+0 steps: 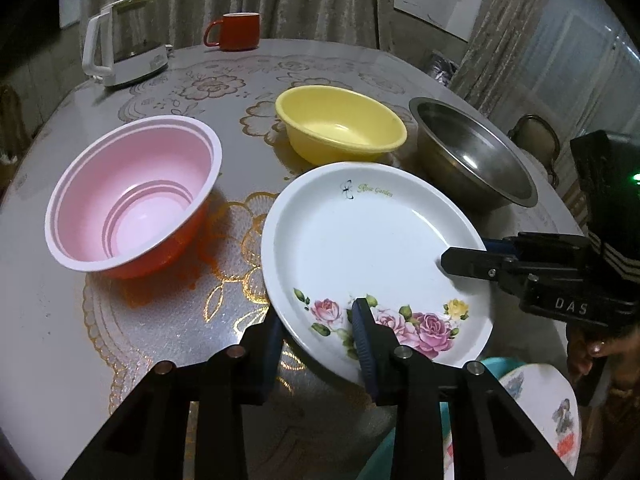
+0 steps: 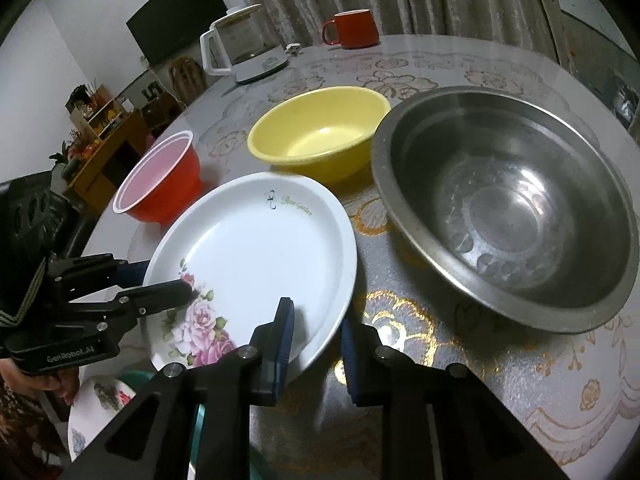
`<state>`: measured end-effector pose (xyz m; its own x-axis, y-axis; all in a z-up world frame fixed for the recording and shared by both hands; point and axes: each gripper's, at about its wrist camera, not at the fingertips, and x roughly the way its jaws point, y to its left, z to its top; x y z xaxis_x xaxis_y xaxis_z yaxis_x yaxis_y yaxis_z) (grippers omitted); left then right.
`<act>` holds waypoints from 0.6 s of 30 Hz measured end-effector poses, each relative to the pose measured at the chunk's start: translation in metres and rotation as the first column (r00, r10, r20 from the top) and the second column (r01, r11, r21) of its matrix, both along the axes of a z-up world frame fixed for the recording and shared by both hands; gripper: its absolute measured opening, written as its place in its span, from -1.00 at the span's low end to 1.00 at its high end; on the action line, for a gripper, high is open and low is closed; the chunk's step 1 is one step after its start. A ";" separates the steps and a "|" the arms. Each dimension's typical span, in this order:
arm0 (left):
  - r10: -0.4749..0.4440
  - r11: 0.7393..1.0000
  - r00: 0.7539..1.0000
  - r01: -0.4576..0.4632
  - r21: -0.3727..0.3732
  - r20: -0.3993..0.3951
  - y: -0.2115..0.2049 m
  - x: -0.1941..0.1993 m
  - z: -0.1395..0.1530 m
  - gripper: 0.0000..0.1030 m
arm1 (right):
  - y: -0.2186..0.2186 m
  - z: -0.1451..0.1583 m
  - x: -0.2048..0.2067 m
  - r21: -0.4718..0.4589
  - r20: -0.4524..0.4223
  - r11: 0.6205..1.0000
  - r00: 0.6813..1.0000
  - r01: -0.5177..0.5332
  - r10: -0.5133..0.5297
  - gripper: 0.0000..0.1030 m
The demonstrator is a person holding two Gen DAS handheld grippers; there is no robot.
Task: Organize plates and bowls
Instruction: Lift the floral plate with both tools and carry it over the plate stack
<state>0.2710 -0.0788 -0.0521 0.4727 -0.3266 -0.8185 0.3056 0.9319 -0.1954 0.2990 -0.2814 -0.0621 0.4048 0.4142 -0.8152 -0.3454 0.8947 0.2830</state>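
A white plate with pink roses (image 1: 368,248) is held above the table near its front edge; it also shows in the right wrist view (image 2: 256,248). My left gripper (image 1: 320,340) straddles its near left rim, one finger over and one under. My right gripper (image 2: 316,340) straddles the opposite rim the same way; it shows in the left wrist view (image 1: 468,260), and the left gripper shows in the right wrist view (image 2: 160,292). Behind the plate stand a red bowl with pink inside (image 1: 132,196), a yellow bowl (image 1: 340,128) and a steel bowl (image 1: 472,152).
A white kettle (image 1: 124,40) and a red mug (image 1: 236,30) stand at the table's far edge. Below the table's front edge, another printed plate (image 1: 552,412) rests over a teal basin (image 1: 494,364). Curtains hang behind the table.
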 end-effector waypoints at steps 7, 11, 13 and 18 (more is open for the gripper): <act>0.007 1.000 0.999 -0.007 0.004 0.035 0.000 -0.008 0.011 -0.34 | -0.002 0.001 -0.008 0.033 -0.023 0.999 1.000 0.017 -0.016 -0.59; 0.019 1.000 0.999 -0.018 -0.010 0.041 0.004 -0.010 0.015 -0.34 | 0.002 0.007 -0.012 0.027 -0.006 1.000 1.000 0.013 -0.013 -0.59; 0.022 1.000 0.998 -0.022 -0.012 0.053 0.005 -0.013 0.019 -0.34 | 0.002 0.010 -0.014 0.036 -0.005 0.999 1.000 0.017 -0.017 -0.59; 0.028 0.999 0.996 -0.026 -0.025 0.080 0.005 -0.024 0.031 -0.34 | 0.004 0.021 -0.019 0.045 0.015 0.999 1.000 0.018 -0.019 -0.59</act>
<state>0.2475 -0.0733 -0.0212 0.5457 -0.3316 -0.7696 0.2959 0.9355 -0.1933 0.2798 -0.2771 -0.0413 0.4254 0.4426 -0.7894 -0.3337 0.8875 0.3178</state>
